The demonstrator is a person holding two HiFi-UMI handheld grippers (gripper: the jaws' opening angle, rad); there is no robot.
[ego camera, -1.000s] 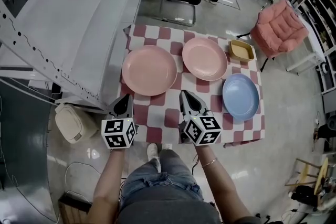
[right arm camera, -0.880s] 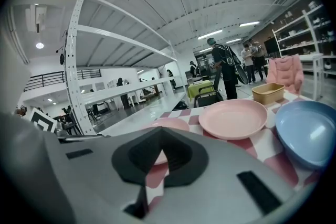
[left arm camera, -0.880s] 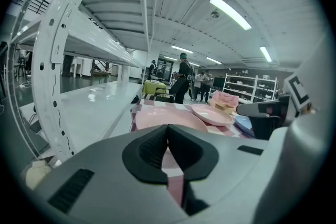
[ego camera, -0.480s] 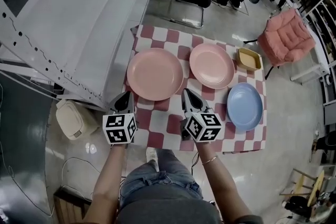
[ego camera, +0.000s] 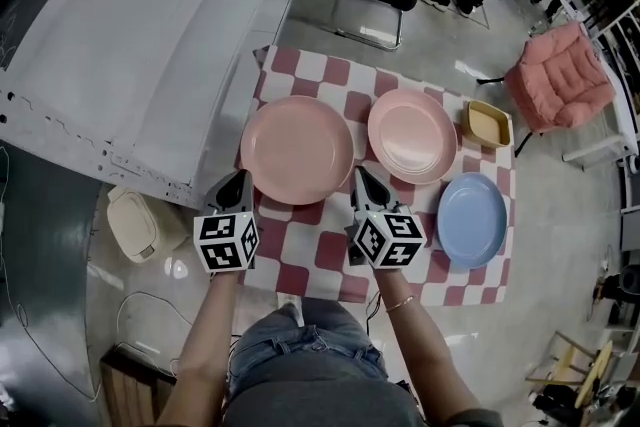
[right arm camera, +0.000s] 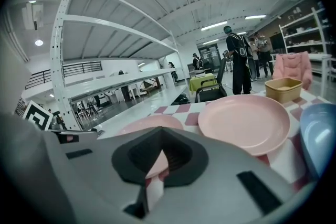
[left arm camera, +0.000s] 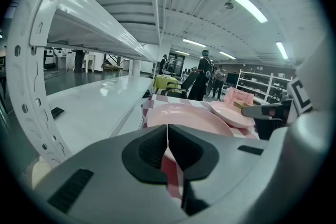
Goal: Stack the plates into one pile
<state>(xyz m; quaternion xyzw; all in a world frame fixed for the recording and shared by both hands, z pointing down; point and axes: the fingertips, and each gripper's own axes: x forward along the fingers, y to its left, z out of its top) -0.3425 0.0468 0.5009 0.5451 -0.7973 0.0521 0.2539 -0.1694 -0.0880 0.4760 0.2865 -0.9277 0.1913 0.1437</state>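
head view, left to right. white shelving panel (ego camera: 150,35) runs along the table's left side, with a beige box (ego camera: 132,225) on the floor at its near end. my left gripper (ego camera: 238,177) hovers at the near left edge of the checked cloth (ego camera: 330,250), jaws closed tight together, nothing in them (the left gripper view shows only a sliver of cloth through the seam). the large pink plate (ego camera: 297,150) lies flat on the cloth at about 2 o'clock from its tip, just beside it; can't tell if they touch. my right gripper (ego camera: 360,171) is over the cloth, just off the near right rim of that plate, jaws also pressed together and empty. the smaller pink plate (ego camera: 412,135) sits at 2 o'clock from the right tip, just beside the large one with a strip of cloth between. a tan tray (ego camera: 486,123) is at 3 o'clock of the smaller plate, by the far right corner. the blue plate (ego camera: 471,220) lies at 5 o'clock of the smaller pink plate, near the right edge. all three plates lie apart, none stacked yet. a pink cushioned chair (ego camera: 565,75) stands off the table at the far right.
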